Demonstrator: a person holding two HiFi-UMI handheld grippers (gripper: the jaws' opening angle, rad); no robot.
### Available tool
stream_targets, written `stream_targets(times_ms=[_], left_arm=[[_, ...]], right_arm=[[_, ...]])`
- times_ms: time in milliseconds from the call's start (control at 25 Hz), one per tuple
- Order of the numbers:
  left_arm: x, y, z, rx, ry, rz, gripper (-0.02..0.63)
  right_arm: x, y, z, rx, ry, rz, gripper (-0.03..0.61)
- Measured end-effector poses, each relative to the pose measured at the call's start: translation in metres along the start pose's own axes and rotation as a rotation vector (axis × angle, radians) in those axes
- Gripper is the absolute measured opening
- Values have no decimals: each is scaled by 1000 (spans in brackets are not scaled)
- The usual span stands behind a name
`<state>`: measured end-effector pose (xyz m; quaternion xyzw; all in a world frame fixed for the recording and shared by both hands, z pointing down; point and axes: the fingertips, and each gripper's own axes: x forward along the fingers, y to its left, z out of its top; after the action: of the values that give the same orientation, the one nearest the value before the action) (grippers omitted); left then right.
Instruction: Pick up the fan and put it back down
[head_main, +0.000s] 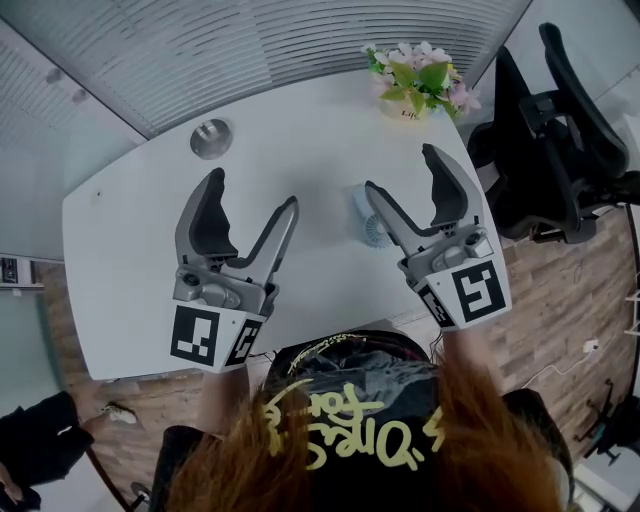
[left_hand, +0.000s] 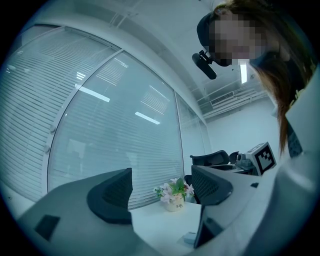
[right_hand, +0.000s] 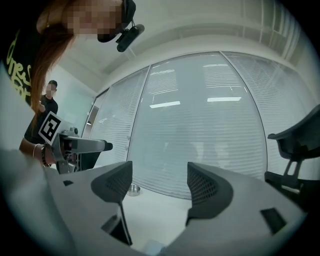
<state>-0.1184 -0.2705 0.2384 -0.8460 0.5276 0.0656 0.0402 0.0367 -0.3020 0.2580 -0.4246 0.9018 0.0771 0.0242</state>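
The head view alone takes in the whole white tabletop (head_main: 140, 250). The small pale-blue fan (head_main: 373, 232) lies on it right of the middle, partly covered by the inner jaw of the right gripper (head_main: 400, 170), which hangs above it. A flower pot (head_main: 420, 85) stands at the far right corner and a round metal fitting (head_main: 211, 138) sits near the far edge on the left. The left gripper (head_main: 253, 190) is held over the bare middle of the tabletop, well apart from the fan. Both grippers point away from the person and roughly level, side by side, marker cubes toward the body. In the left gripper view the left gripper (left_hand: 162, 182) has its jaws wide apart with nothing between them. Beyond them stands the flower pot (left_hand: 174, 196), with a corner of the fan (left_hand: 190, 238) low by the right jaw. The right gripper view shows the right gripper (right_hand: 157, 182) likewise spread and empty, looking over the tabletop at the metal fitting (right_hand: 133, 189). It alone catches a second person (right_hand: 49, 102) standing in the background. An office chair (head_main: 560, 130) crowds the right edge, window blinds (head_main: 330, 50) run behind the far edge, and the left half of the tabletop lies open.
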Motion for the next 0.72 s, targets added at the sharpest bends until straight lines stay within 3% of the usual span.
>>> stream_targets(times_ms=[400,440,520,640,720], left_arm=[[-4,1,5,7,-19,19,345],[-4,1,5,7,-18,20,341],[-5,1,4,8,-14,22,323],[-7,4,0,14,2,41,226],[-9,7,-2,14,11,63,168]], right_arm=[[1,7,3,17,-24,18,341],[0,7,3,11,-27,19,315],[0,8,2,-4,-25,15,189],[0,10,-3,-14,-14,14,142],[-1,10,-4,-19,-13,9,76]])
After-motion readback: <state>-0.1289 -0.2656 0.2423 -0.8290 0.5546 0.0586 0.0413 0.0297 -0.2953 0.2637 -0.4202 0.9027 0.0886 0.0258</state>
